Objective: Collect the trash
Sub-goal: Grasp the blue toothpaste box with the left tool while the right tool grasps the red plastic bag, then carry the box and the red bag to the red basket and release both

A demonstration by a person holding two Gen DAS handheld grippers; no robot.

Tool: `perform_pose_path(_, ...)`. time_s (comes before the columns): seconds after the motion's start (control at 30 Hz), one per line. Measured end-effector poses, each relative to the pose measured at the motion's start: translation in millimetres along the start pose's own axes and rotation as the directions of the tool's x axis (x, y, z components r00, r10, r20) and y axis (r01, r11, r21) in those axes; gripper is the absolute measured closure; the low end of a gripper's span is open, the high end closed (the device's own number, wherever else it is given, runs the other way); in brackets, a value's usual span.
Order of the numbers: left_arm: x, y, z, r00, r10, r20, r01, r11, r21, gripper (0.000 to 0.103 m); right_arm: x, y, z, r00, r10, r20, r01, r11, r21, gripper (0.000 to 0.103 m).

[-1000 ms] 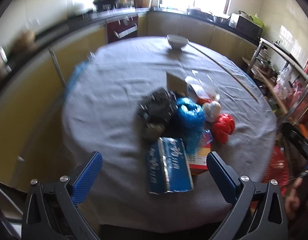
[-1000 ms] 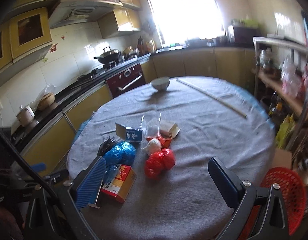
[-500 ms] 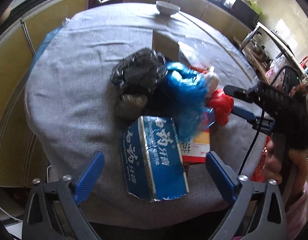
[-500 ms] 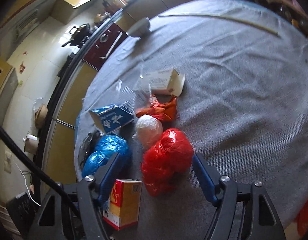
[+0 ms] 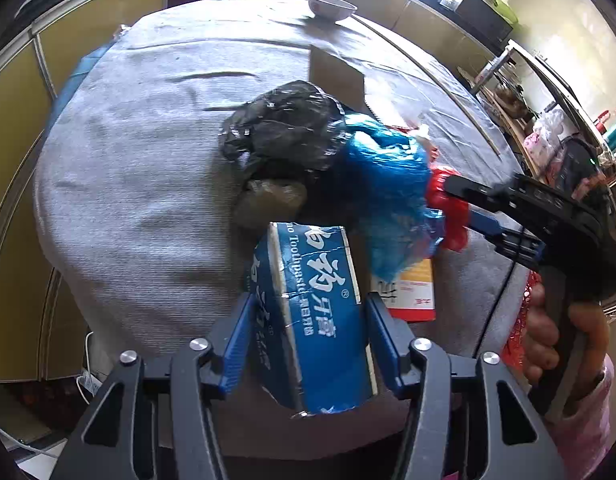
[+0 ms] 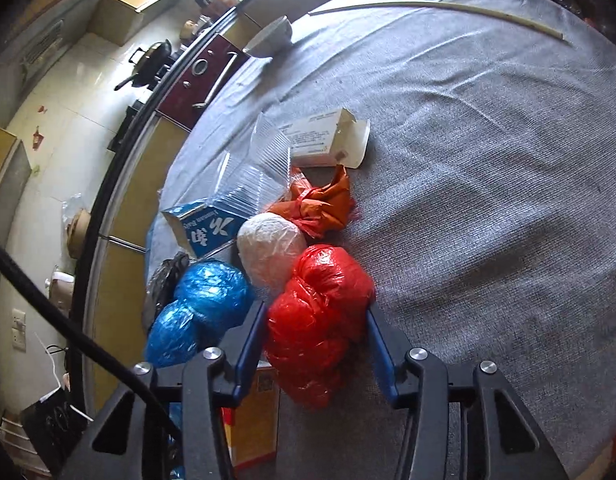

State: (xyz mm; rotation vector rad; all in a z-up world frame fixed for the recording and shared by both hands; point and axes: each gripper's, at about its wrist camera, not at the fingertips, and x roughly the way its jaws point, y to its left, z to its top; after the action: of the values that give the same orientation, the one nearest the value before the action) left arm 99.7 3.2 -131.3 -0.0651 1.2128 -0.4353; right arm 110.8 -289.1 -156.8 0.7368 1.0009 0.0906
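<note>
Two grippers, both down on the trash pile on the grey tablecloth (image 6: 488, 168).

Left gripper (image 5: 305, 340): jaws closed in on the blue toothpaste box (image 5: 312, 312), one blue pad flat against each long side. Box runs lengthwise between the jaws, its far end sticking out ahead of the fingertips. Looks clamped.

Ahead of the left jaws: a brownish lump (image 5: 271, 200) just past the box's far end, a black bag (image 5: 283, 136) beyond that. Ahead and to the right: a blue bag (image 5: 388, 188), draped partly over a red-and-yellow box (image 5: 414, 292) that sits just right of the right jaw.

Right gripper (image 6: 316, 344): jaws around the red bag (image 6: 320, 320), left pad touching it, right pad at its edge or just off it. Can't tell if it's actually squeezed. Same gripper shows in the left view (image 5: 468, 210), tips at the red bag.

Relative to the right jaws: blue bag just outside the left jaw, white bag (image 6: 271, 252) directly ahead and touching the red one, orange bag (image 6: 324, 204) past that, clear plastic tray (image 6: 255, 176) and an open white carton (image 6: 332, 140) further ahead. White bowl (image 6: 269, 36) and a long pale stick (image 6: 440, 10) far ahead, well apart from the pile.
</note>
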Motion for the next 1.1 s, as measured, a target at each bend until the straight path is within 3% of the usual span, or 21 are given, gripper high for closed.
perform_pose_path(0.27, 7, 25, -6, 0.999, 0.038, -0.028, -0.039, 0.999, -0.037, 0.053, -38, -17, -13, 0.998, 0.029, 0.050, -0.028, 0.999, -0.020, 0.052)
perform_pose_path(0.4, 4, 27, -3, 0.999, 0.033, -0.005, -0.033, 0.998, -0.056, 0.055, -52, -30, -21, 0.996, 0.053, 0.075, -0.052, 0.998, -0.026, 0.052)
perform_pose_path(0.53, -17, 22, 4, 0.996, 0.065, 0.067, -0.062, 0.997, -0.044, 0.055, -69, -44, -30, 0.991, 0.077, 0.113, -0.075, 0.997, -0.025, 0.052)
perform_pose_path(0.63, -43, 1, 12, 0.988, 0.058, 0.141, -0.062, 0.998, 0.018, 0.055, -95, -55, -33, 0.981, 0.082, 0.176, -0.077, 0.996, -0.032, 0.052)
perform_pose_path(0.73, -64, -41, 24, 0.984, -0.005, 0.180, -0.019, 0.991, 0.135, 0.054, -130, -74, -33, 0.965, 0.063, 0.255, -0.063, 0.998, -0.008, 0.052)
perform_pose_path(0.87, -71, -121, 26, 0.979, -0.130, 0.158, 0.070, 0.939, 0.338, 0.054, -185, -116, -38, 0.933, -0.004, 0.359, -0.024, 0.997, 0.073, 0.052)
perform_pose_path(1.0, -40, -212, 25, 0.969, -0.245, 0.021, 0.204, 0.851, 0.484, 0.054, -231, -164, -53, 0.905, -0.089, 0.416, 0.017, 0.985, 0.174, 0.052)
perform_pose_path(1.1, -13, -268, 19, 0.966, -0.253, -0.056, 0.241, 0.793, 0.559, 0.054, -258, -198, -70, 0.889, -0.147, 0.433, 0.040, 0.968, 0.246, 0.052)
